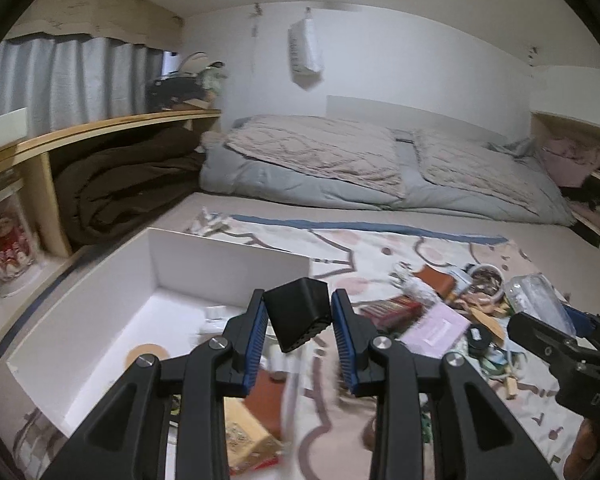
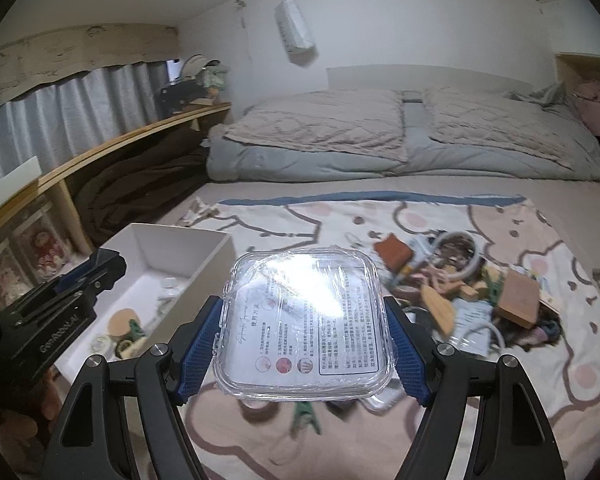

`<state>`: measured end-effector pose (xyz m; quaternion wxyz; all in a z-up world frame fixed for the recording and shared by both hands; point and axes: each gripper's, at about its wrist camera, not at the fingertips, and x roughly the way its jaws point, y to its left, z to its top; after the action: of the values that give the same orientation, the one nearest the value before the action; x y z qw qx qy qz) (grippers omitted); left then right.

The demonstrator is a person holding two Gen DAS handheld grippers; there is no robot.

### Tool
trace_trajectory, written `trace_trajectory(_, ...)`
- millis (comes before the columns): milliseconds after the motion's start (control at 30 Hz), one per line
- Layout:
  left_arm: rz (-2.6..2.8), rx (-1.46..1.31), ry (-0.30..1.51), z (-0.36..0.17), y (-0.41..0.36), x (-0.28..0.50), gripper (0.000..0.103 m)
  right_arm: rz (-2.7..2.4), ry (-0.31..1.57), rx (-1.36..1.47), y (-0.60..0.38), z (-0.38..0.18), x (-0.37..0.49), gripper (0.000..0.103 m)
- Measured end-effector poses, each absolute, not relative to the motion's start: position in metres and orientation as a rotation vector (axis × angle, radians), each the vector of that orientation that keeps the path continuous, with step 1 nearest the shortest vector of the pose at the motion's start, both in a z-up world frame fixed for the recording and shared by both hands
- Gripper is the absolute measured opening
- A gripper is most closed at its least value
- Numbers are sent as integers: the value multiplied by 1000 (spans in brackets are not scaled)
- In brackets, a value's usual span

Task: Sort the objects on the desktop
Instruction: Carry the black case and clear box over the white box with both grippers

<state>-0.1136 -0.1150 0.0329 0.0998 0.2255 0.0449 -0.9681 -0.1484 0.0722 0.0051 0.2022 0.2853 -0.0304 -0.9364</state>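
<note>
My left gripper (image 1: 299,320) is shut on a small black box (image 1: 298,311) and holds it tilted above the near right corner of a white open box (image 1: 228,256). My right gripper (image 2: 306,332) is shut on a clear square plastic case (image 2: 306,320) with a printed label, held above the patterned blanket. The right gripper also shows in the left wrist view (image 1: 556,332), and the left gripper in the right wrist view (image 2: 92,276). A pile of small objects (image 2: 472,292) lies on the blanket to the right. The white box (image 2: 204,256) holds a cork disc (image 2: 121,322) and several small items.
A patterned blanket (image 2: 420,216) covers the bed. Folded grey and pink quilts (image 2: 380,136) lie at the far end. A wooden shelf (image 2: 120,148) runs along the left wall with a brown blanket under it. A green clip (image 2: 306,416) lies below the case.
</note>
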Motion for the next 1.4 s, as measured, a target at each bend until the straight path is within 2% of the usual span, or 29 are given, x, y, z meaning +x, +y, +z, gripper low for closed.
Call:
trace_trajectory(633, -2610, 668, 228, 13, -197, -100, 32, -2462, 17, 783, -21, 8, -148, 78)
trace_trajectory(1400, -2451, 846, 160, -25, -233, -115, 32, -2327, 133, 828, -75, 7, -143, 78)
